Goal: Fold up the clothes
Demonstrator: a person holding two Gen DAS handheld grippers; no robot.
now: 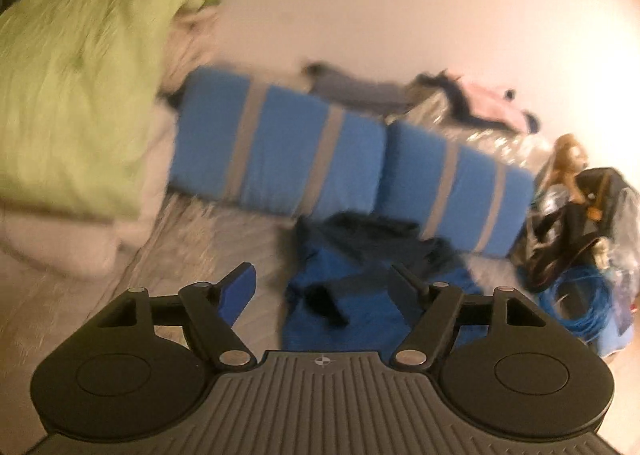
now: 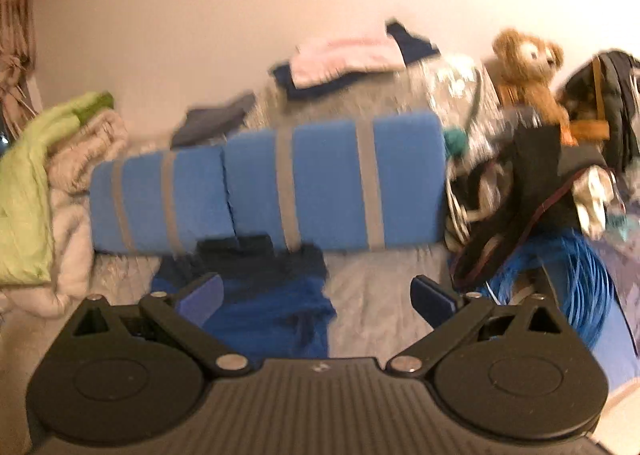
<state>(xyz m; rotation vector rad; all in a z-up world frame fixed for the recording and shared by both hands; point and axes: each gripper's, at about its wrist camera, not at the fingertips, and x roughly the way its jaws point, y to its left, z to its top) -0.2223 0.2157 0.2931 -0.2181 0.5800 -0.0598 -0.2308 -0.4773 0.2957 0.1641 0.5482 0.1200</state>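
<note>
Both claws are observed raised above a bed covered in a pale grey quilted spread [image 1: 224,239], pointing down toward it. The left gripper [image 1: 323,282] is released, its blue-padded fingers standing apart with nothing between them; the right gripper [image 2: 316,295] is likewise released and empty. The task's item, a crumpled blue garment with dark navy parts [image 1: 360,295], is seen lying in a loose heap on the spread, near the grippers and just in front of 2 blue bolster cushions with grey bands [image 1: 280,151]; no neat edge or crease is visible on it, so it is judged not yet folded. At the far side, behind the cushions, a small stack of flat pink and navy clothes [image 2: 344,59] and a separate dark grey piece [image 2: 216,119] are noted, which suggests that part of the work is finished, though blur prevents certainty. At the left, a light green duvet on a bundle of cream bedding [image 1: 80,75] is recorded; at the right, a brown teddy bear [image 2: 528,67] and a coil of blue cable [image 2: 580,287]. At least 1 garment is judged outstanding.
</note>
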